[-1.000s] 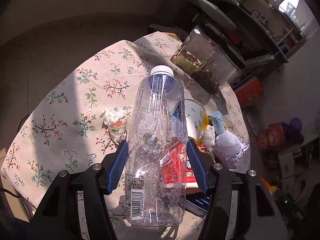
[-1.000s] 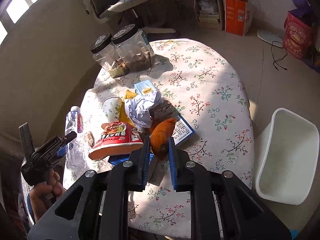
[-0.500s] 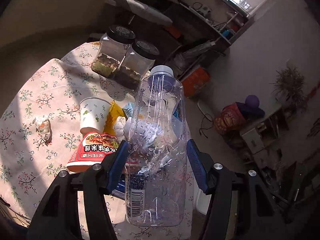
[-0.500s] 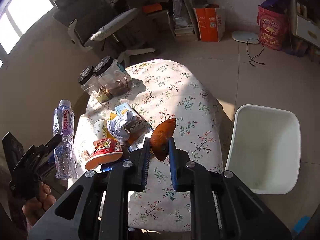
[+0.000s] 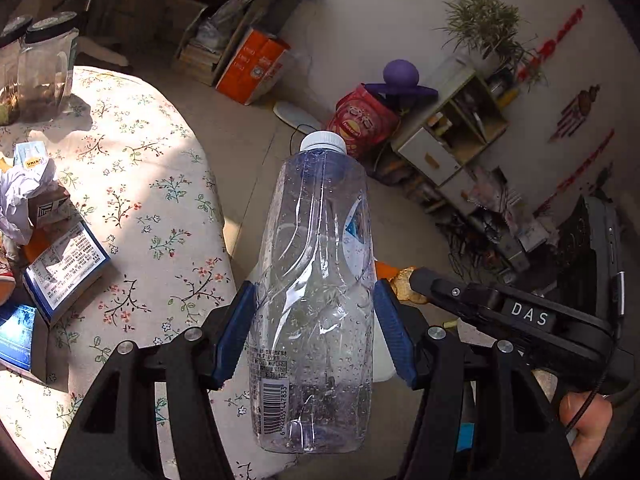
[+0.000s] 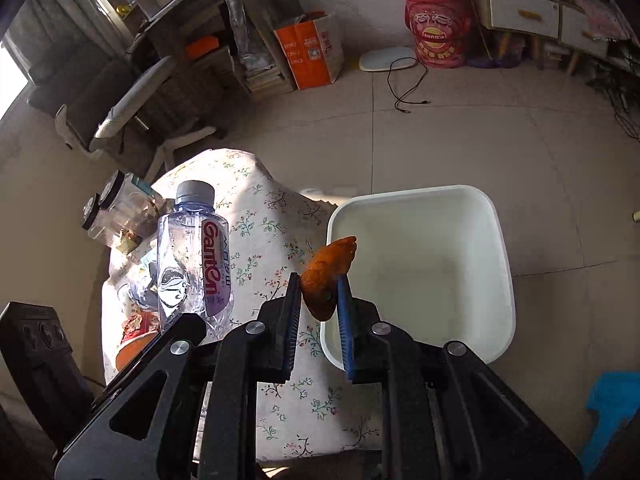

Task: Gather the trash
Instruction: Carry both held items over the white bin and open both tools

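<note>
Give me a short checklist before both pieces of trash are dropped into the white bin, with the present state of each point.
1. Left gripper shut on plastic bottle: ok.
2. Right gripper shut on orange peel: ok.
3. White bin has room inside: ok.
4. Peel above the bin opening: ok, at its near edge.
5. Bottle above the bin: cannot tell.
6. Bottle cap on: ok.

White bin [image 5: 382, 356] mostly hidden behind bottle [image 5: 316, 300]; 2 jars [image 5: 36, 68] cut by frame edge
</note>
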Tool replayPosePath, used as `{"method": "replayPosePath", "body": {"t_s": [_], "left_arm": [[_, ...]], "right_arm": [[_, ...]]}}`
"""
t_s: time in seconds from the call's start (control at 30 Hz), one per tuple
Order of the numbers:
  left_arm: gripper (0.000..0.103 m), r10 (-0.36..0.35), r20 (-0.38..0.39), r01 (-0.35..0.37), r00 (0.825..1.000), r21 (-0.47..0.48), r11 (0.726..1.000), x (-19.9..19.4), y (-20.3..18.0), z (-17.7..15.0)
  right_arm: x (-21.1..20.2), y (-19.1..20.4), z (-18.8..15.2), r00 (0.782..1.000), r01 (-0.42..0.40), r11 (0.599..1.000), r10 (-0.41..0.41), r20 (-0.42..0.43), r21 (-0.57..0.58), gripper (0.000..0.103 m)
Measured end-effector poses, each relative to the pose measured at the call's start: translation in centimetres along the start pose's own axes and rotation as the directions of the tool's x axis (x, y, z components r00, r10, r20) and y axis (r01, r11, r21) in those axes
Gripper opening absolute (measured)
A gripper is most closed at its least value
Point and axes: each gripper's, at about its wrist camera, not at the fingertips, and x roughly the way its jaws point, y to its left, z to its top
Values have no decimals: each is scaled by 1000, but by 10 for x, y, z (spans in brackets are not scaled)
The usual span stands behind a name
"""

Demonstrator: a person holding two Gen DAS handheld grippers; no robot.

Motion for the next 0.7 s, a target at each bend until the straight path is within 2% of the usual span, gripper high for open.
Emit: {"method": "replayPosePath", "body": {"t_s": [0.1,0.23,0.4,0.47,0.5,0.6,0.7], "left_arm": [[60,-8,-45,9,999,30,1000,30,-10,-1],[60,-33,-104,33,994,1,999,60,-9,-4],[61,-31,-161,28,987,-23,999,91,-5,-9],[62,-49,-189,43,981,-40,998,98,0,-9],[65,-48,-200,39,979,-48,998,100,1,-8],[66,-63,-186,54,980,-56,997,90,4,-7],[66,-37,-167,32,985,-29,999,70,9,-2]], "right_arm": [[6,-9,0,1000,24,999,-24,-19,22,17],[12,-27,-3,997,62,996,-58,-50,65,17],[27,-40,-2,992,101,989,-91,-86,109,17],[31,-45,-1,989,121,984,-109,-96,131,23],[33,-48,0,987,136,980,-122,-104,142,34],[25,-49,2,990,128,979,-117,-79,161,37],[12,-44,4,994,105,983,-101,-31,150,44]]}}
